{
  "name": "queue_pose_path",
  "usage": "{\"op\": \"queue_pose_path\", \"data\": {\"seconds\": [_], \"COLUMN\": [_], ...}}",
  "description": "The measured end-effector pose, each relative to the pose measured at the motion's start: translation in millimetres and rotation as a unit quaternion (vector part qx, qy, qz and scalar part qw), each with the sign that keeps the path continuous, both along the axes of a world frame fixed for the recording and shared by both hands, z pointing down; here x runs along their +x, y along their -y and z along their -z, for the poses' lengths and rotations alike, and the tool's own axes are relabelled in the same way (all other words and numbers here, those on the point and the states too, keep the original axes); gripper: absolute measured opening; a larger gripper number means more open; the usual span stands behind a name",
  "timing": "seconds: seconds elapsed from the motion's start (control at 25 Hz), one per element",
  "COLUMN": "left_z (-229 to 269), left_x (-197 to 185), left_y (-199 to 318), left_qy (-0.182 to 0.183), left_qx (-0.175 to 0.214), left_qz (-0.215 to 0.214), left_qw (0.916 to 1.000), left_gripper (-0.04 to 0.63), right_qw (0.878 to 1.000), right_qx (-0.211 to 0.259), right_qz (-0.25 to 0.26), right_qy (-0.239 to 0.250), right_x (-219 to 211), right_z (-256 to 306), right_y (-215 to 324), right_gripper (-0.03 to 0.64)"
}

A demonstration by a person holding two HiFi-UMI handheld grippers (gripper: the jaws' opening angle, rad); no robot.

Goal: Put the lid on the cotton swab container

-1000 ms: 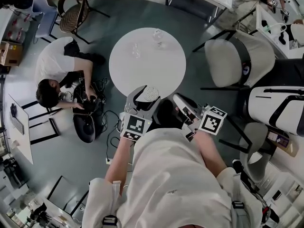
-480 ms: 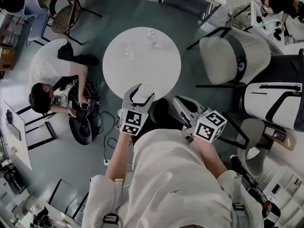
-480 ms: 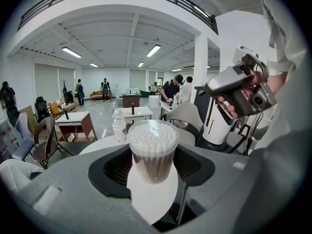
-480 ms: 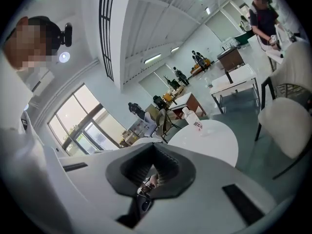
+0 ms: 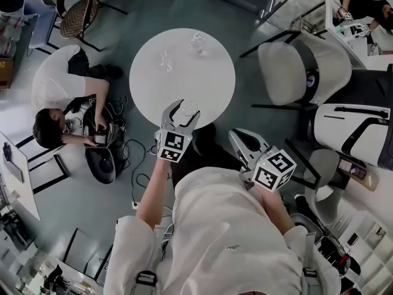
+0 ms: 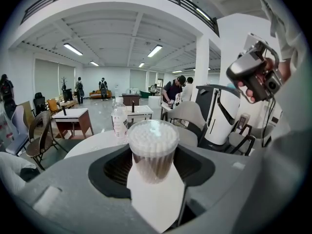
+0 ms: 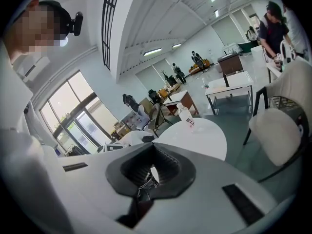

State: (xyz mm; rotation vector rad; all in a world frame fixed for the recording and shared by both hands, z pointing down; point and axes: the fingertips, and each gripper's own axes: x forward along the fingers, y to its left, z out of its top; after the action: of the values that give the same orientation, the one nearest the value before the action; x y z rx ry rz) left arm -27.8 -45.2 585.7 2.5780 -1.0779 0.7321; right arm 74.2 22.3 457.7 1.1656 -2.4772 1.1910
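Note:
A clear round cotton swab container (image 6: 152, 145), packed with white-tipped swabs, stands upright between the jaws of my left gripper (image 6: 152, 165), which is shut on it. In the head view the container (image 5: 189, 109) and left gripper (image 5: 183, 114) hang over the near edge of the round white table (image 5: 184, 82). My right gripper (image 5: 244, 142) is to the right of the table, off its edge, with its jaws shut (image 7: 152, 155). I see nothing clearly held in them. A small clear object (image 5: 164, 60) sits on the table; I cannot tell if it is the lid.
A water bottle (image 5: 198, 42) stands at the table's far side and also shows as a bottle (image 6: 119, 121) in the left gripper view. A person (image 5: 55, 91) crouches on the floor to the left among cables. Padded chairs (image 5: 295, 66) stand at the right, and a wicker chair (image 5: 77, 8) at the far left.
My left gripper has moved forward and down with the container, from in front of the table to over its near edge. The right gripper has rolled; its marker cube shows a different tilt.

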Motion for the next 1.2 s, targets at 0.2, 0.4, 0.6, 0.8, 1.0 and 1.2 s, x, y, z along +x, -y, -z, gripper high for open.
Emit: {"op": "queue_pose_path", "data": {"seconds": [0.2,0.4,0.6,0.8,1.0,1.2], "left_z": [-31,-59,-86,-107,-128,-137], "left_x": [-3,-3,-6,-8,-13,-20], "left_y": [8,18,25,35,44,50], "left_qy": [0.007,0.015,0.031,0.037,0.045,0.057], "left_qx": [-0.030,-0.046,-0.068,-0.073,-0.086,-0.090], "left_qz": [-0.003,-0.009,-0.023,-0.029,-0.027,-0.022], "left_qw": [0.9995,0.9988,0.9970,0.9962,0.9950,0.9941], "left_gripper": [0.262,0.262,0.262,0.262,0.262,0.262], "right_qw": [1.000,0.999,0.998,0.997,0.996,0.996], "right_qx": [-0.006,-0.019,-0.037,-0.044,-0.058,-0.062], "right_qz": [0.002,-0.004,-0.011,-0.015,-0.025,-0.029], "right_qy": [-0.029,-0.046,-0.048,-0.056,-0.061,-0.062], "right_x": [-1,2,0,0,4,6], "right_z": [-7,-16,-24,-30,-35,-36], "right_y": [-2,-5,-8,-8,-9,-8], "right_gripper": [0.008,0.008,0.008,0.008,0.008,0.008]}}
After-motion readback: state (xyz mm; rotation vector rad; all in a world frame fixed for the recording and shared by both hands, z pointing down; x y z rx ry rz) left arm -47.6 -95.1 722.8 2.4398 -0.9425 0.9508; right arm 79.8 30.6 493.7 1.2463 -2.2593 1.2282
